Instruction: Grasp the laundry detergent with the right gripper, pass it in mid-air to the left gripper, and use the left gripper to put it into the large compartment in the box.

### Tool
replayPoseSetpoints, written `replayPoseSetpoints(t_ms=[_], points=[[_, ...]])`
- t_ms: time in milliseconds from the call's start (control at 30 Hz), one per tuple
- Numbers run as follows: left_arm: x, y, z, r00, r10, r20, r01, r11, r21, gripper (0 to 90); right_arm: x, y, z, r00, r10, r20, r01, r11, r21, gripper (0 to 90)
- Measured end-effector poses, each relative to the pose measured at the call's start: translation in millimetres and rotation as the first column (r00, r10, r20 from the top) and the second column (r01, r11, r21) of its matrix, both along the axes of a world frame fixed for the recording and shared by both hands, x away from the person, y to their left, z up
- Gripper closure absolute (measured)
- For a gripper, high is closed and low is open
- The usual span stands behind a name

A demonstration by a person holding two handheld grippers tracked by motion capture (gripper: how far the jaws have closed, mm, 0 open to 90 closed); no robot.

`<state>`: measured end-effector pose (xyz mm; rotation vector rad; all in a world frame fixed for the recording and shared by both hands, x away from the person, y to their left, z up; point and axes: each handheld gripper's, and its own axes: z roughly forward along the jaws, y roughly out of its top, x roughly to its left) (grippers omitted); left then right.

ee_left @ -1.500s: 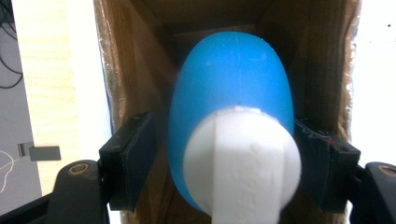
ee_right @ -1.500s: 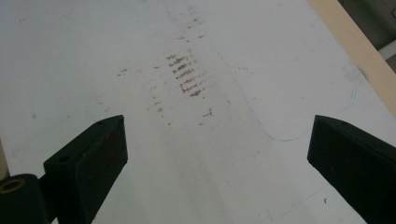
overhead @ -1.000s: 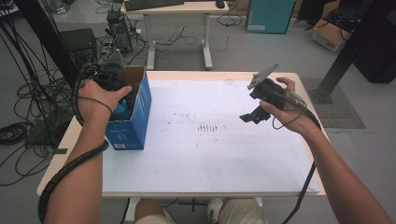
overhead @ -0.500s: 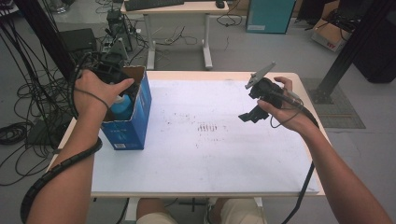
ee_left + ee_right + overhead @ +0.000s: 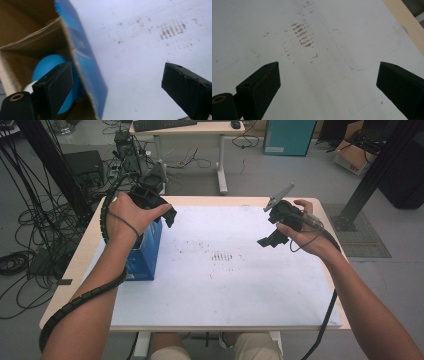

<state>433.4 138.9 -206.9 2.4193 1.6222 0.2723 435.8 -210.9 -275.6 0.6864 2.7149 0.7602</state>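
Note:
An open blue cardboard box (image 5: 148,251) stands at the table's left side. Inside it lies a rounded light-blue object (image 5: 46,67) with something white (image 5: 28,86) beside it. My left gripper (image 5: 169,216) hovers over the box's right wall and is open wide (image 5: 117,72). One jaw hangs inside the box above the blue object, the other over the white sheet (image 5: 140,50), with the box wall (image 5: 85,62) between them. My right gripper (image 5: 266,242) is held above the sheet's right part, open (image 5: 329,67) with nothing between its jaws.
The white sheet (image 5: 225,290) covers most of the wooden table (image 5: 80,265) and carries dark smudges (image 5: 222,256) near its middle. A thin blue outline (image 5: 362,67) is drawn on it. Cables (image 5: 20,245) crowd the floor at left. A desk (image 5: 190,127) stands behind.
My left hand and gripper have moved right from over the box's opening to its right wall. The right gripper has barely moved.

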Motion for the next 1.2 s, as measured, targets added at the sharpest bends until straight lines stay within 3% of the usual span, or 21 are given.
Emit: replayPoseSetpoints(t_ms=[200, 633, 967, 1200], points=[[-2.7, -15.1, -4.4, 0.9991, -0.04, -0.009, 0.04, 0.9988, -0.028, 10.1, 7.3, -5.7, -1.1, 0.9994, -0.014, -0.031, 0.014, 1.0, -0.006, 5.3], [-10.4, -34.2, -11.7, 0.9941, -0.109, -0.001, 0.109, 0.9922, -0.061, 9.8, 23.3, -13.2, 5.4, 0.9974, -0.063, -0.035, 0.062, 0.998, -0.027, 5.4], [-14.7, -43.5, -15.0, 0.9906, -0.136, -0.008, 0.135, 0.9885, -0.068, 9.5, 32.0, -24.1, 10.2, 0.9936, -0.103, -0.045, 0.102, 0.994, -0.036, 5.4], [-15.0, -46.7, -17.1, 0.9894, -0.145, -0.008, 0.144, 0.9869, -0.073, 9.5, 36.3, -28.0, 14.0, 0.9943, -0.099, -0.039, 0.098, 0.994, -0.038, 5.4]])
